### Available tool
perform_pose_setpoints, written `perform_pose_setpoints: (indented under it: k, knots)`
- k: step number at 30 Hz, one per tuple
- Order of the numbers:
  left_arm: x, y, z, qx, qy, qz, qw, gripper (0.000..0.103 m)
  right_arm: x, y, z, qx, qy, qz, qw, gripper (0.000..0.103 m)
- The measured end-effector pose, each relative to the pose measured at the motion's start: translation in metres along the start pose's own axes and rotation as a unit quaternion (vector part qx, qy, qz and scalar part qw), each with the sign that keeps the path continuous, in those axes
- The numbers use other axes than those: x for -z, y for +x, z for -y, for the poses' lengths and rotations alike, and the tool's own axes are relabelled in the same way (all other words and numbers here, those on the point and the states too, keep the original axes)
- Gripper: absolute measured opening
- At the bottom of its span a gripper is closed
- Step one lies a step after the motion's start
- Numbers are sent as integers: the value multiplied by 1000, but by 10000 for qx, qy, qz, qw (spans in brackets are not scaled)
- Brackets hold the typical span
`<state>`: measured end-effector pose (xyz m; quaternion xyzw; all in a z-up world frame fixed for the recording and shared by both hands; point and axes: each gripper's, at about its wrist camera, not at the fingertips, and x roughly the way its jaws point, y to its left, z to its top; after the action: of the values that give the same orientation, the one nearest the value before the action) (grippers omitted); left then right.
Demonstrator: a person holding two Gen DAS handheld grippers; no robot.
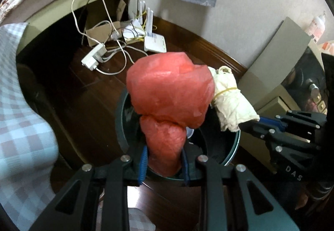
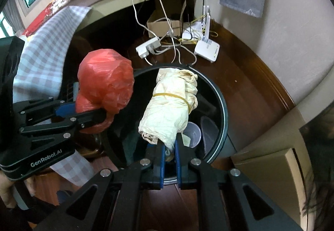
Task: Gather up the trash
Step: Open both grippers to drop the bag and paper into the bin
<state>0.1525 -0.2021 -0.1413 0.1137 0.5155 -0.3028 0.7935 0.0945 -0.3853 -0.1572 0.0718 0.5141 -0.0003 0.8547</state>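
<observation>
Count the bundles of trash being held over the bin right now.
2. A red plastic bag is clamped in the left gripper above the bin; a cream bundle tied with a rubber band is clamped in the right gripper.

"GenRobot.AI": white lettering on the left gripper (image 2: pixel 100 114) body. "DAS": pale letters on the right gripper (image 1: pixel 250 124) body.
</observation>
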Motion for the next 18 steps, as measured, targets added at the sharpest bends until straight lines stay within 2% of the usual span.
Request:
perform_pose_setpoints:
  k: [1,2,3,4,5,6,8,13,16,18]
  knots:
    - [0,4,0,14,-22,-77,10000,37,0,5,1,-28,-22,-46,10000,9]
    - [-1,9,0,-74,-32,-165,9998,56,1,12,1,20,-119,-148,9998,13]
    - [0,9,1,-325,6,-153,9994,77,1,18,2,264,-216,-235,9991,32]
    - [0,7,2,-458,42,-75,9989,82,1,21,3,538,-266,-259,9979,47]
    - [1,3,3,-513,46,-2,9987,88,3,23,7,815,-238,-252,9961,74]
    - [2,1,2,-543,20,1,9985,93,4,19,16,949,-64,-161,9953,79]
    - [1,-8,1,-612,-15,92,9981,96,5,15,21,1012,-24,-161,9947,79]
    - [-1,-29,4,-614,-25,343,9975,98,2,2,30,998,179,-73,9948,83]
    - [-7,-46,6,-562,-76,565,9968,98,-4,-19,31,1006,326,145,9943,102]
    - [-11,-59,6,-570,-87,722,9957,99,-7,-24,29,1014,307,199,9942,103]
